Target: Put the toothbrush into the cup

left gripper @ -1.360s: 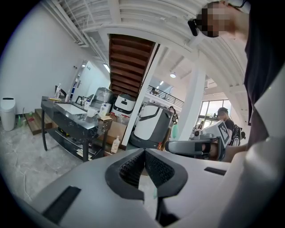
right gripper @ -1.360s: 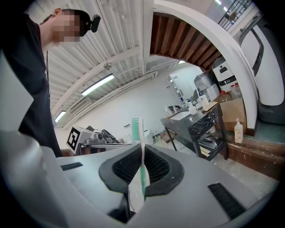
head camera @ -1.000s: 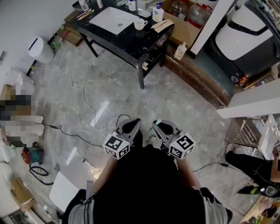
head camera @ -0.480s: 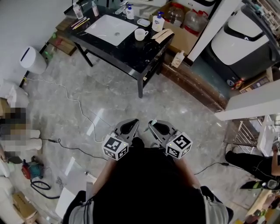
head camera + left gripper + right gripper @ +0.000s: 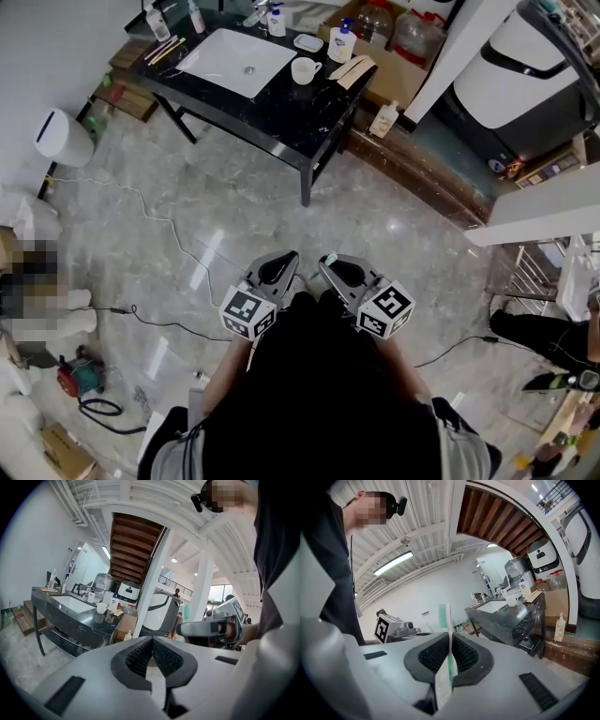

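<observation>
A white and green toothbrush (image 5: 447, 634) stands upright between the jaws of my right gripper (image 5: 449, 654), which is shut on it. In the head view that right gripper (image 5: 329, 265) is held close to the person's body, with the toothbrush's green tip (image 5: 328, 258) just showing. Beside it, my left gripper (image 5: 287, 263) is shut on nothing, as the left gripper view (image 5: 152, 641) shows. The white cup (image 5: 303, 69) stands far ahead on the black table (image 5: 281, 108), right of a white basin (image 5: 234, 61). The cup (image 5: 510, 600) is small in the right gripper view.
Bottles (image 5: 341, 39) and a small dish (image 5: 307, 42) stand near the cup. Cardboard boxes and a bottle (image 5: 384, 119) sit right of the table. Cables (image 5: 178, 234) run over the marble floor between me and the table. A white bin (image 5: 54, 133) stands at left.
The view has shifted toward the table, which now shows more fully at the top. Both grippers stay close to the body; the right one still holds the toothbrush.
</observation>
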Motion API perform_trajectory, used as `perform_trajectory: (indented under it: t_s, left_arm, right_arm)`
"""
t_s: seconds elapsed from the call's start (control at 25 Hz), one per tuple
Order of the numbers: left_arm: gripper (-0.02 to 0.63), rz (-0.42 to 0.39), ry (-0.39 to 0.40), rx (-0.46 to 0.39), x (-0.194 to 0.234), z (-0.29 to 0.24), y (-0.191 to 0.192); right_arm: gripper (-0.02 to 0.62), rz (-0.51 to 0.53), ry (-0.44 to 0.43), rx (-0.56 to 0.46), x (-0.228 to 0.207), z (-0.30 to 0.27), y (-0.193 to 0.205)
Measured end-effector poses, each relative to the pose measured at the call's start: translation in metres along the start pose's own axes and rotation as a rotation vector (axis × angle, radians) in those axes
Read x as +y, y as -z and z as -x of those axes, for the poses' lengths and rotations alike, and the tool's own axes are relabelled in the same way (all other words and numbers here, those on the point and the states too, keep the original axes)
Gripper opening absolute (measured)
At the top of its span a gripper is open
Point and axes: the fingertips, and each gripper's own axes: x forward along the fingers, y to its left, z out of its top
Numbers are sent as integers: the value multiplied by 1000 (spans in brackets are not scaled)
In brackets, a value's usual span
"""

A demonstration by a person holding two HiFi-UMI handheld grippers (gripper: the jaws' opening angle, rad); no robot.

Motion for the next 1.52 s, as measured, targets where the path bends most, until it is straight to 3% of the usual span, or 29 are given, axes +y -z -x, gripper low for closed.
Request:
perform_trajectory:
  t_s: [0.4, 0.6, 1.52]
  left_arm:
    - [9, 22, 12, 8, 12, -16, -7]
    - [9, 36, -14, 4, 26, -29, -14]
    - [9, 40, -139, 5, 76, -154, -77]
  right_arm:
    - [29, -42, 33, -7, -23, -6, -5]
    - [29, -40, 8, -2, -40, -16, -13]
    - [29, -4, -101, 2, -186, -48, -96]
